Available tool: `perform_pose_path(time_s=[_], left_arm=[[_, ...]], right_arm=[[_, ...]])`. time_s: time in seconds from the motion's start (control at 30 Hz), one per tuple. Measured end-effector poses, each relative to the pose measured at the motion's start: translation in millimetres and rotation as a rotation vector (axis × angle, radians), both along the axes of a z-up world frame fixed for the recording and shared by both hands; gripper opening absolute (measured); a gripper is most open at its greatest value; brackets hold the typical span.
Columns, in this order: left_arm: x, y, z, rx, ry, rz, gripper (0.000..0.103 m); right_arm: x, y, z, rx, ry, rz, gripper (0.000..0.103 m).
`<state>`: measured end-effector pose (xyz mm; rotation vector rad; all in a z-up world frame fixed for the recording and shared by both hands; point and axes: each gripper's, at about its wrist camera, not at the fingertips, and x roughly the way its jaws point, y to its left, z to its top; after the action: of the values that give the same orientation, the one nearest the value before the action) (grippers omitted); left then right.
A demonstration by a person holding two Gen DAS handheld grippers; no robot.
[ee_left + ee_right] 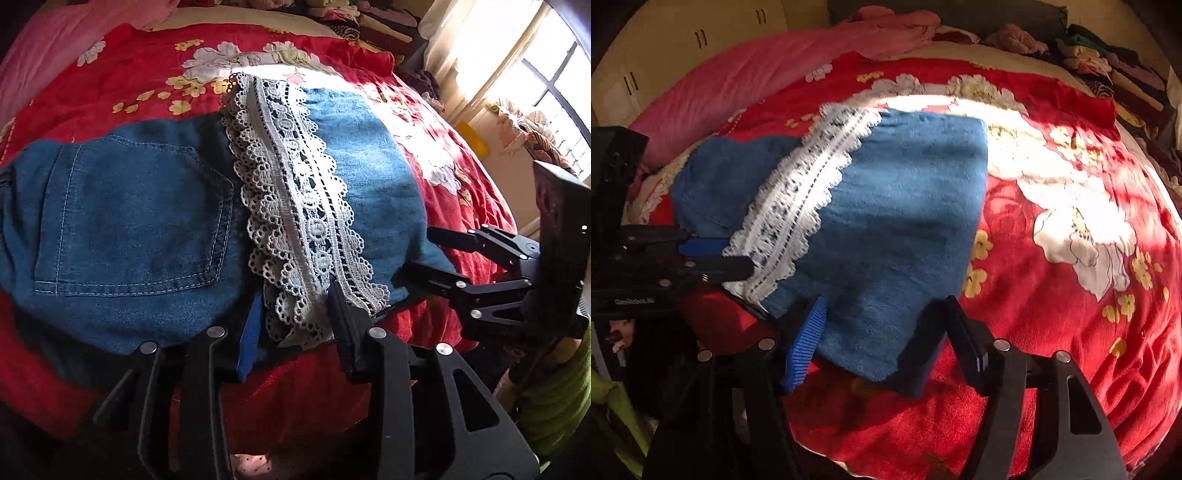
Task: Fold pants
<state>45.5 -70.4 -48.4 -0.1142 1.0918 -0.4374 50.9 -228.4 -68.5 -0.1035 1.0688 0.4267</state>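
pants (133, 206): 1 | lace band (295, 206): 1 | grippers: left (295, 325), right (882, 328)

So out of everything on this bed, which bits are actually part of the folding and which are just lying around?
Part of the job:
- denim pants
- their lace trim
- left gripper
- right gripper

Just lying about:
- red floral bedspread
- pink blanket
- pile of clothes
- cupboards

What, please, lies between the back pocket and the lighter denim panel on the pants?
A strip of white lace trim runs between the back pocket and the lighter denim panel, clearest in the left wrist view.
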Motion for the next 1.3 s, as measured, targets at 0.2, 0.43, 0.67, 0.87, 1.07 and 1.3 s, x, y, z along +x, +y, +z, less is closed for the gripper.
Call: perform_pose_path(time_s=[0.2, 0.43, 0.67, 0.87, 1.07, 1.3], left_arm=[[-3, 1, 9, 0.013, -0.043, 0.009, 0.030], [-16, -5, 49, 0.108, -0.240, 0.005, 0.030], [-8, -33, 30, 0.105, -0.207, -0.081, 0.023], [-2, -31, 6, 0.111, -0.150, -0.087, 0.023], [-2, -27, 4, 0.083, -0.141, -0.086, 0.023], [-5, -23, 10, 0.064, -0.143, -0.074, 0.024]], right_arm=[[-5, -8, 9, 0.062, -0.016, -0.009, 0.062], [5, -29, 60, 0.121, -0.158, -0.046, 0.063], [55, -9, 80, 0.113, -0.197, 0.008, 0.063], [102, 23, 53, 0.059, -0.132, 0.049, 0.063], [127, 26, 14, -0.042, -0.063, 0.014, 0.063], [118, 14, 28, 0.052, -0.083, -0.015, 0.064]])
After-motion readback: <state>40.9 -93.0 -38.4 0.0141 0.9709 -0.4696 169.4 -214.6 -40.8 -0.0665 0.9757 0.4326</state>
